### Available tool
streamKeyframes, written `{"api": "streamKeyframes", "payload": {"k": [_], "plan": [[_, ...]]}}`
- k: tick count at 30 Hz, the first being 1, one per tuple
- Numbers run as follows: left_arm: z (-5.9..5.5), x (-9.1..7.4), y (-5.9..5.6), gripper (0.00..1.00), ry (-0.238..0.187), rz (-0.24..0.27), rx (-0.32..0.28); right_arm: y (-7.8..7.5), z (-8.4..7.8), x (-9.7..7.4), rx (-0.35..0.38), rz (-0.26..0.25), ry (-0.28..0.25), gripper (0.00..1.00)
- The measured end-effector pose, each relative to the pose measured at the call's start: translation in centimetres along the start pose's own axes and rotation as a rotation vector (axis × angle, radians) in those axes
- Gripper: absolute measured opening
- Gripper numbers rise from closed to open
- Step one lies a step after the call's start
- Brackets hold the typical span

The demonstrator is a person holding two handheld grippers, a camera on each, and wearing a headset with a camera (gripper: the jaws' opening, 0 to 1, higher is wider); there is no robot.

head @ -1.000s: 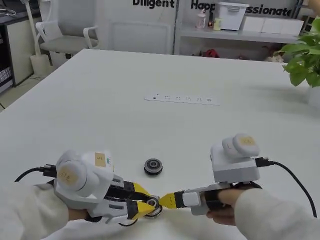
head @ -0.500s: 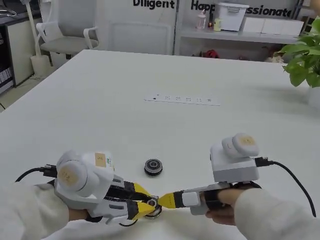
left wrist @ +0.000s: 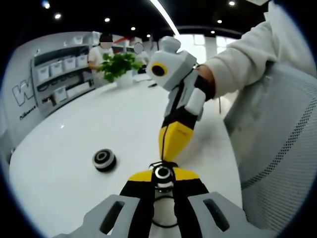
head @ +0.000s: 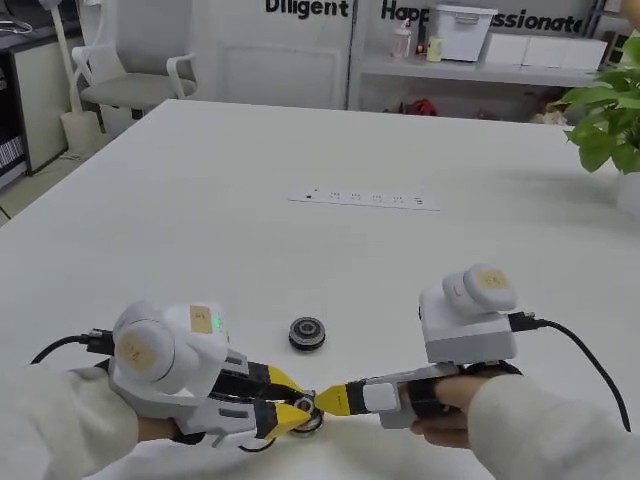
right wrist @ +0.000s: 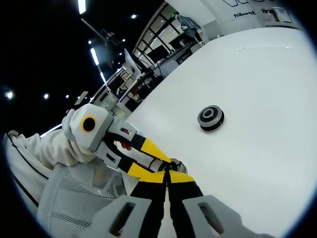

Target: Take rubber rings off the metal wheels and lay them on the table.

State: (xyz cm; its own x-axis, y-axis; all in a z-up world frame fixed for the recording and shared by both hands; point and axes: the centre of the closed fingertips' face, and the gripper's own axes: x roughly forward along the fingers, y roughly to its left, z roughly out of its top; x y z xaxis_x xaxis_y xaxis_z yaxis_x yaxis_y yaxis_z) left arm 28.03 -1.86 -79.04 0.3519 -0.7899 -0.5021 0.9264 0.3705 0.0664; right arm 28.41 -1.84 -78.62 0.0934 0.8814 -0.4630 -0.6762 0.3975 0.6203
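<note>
My left gripper (head: 290, 413) is shut on a small metal wheel (left wrist: 162, 173) near the table's front edge, its yellow jaws clamping the wheel from both sides. A thin black rubber ring (left wrist: 163, 214) loops down between the jaws below the wheel. My right gripper (head: 330, 400) comes in from the right with its jaws pressed together at the wheel's rim, pinching a thin black rubber ring (right wrist: 166, 170). In the right gripper view the held wheel (right wrist: 176, 164) sits just past my shut tips. A second wheel (head: 307, 333) with its black ring on lies flat on the white table (head: 300, 250).
A white power strip (head: 365, 198) lies farther back at mid-table. A green plant (head: 610, 120) stands at the far right edge. A chair (head: 130, 85) and shelves (head: 470, 65) with boxes are behind the table. A black cable (head: 590, 365) trails from the right gripper.
My right gripper has edged slightly left, its tips now tight against the wheel held by the left gripper. The loose wheel has not moved.
</note>
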Motion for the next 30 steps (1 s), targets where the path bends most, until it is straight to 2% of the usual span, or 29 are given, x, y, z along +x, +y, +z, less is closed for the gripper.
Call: {"api": "streamKeyframes", "payload": {"k": [24, 28, 30], "plan": [[0.07, -0.02, -0.07, 0.14, -0.002, 0.001, -0.001, 0.57, 0.17, 0.07, 0.005, 0.026, -0.007, 0.0], [0.09, 0.0, -0.06, 0.14, -0.003, 0.002, -0.002, 1.0, 0.7, 0.07, 0.011, 0.045, -0.033, 0.0], [0.1, 0.0, -0.05, 0.14, -0.003, 0.001, -0.002, 0.9, 0.54, 0.11, 0.0, 0.039, -0.025, 0.0]]}}
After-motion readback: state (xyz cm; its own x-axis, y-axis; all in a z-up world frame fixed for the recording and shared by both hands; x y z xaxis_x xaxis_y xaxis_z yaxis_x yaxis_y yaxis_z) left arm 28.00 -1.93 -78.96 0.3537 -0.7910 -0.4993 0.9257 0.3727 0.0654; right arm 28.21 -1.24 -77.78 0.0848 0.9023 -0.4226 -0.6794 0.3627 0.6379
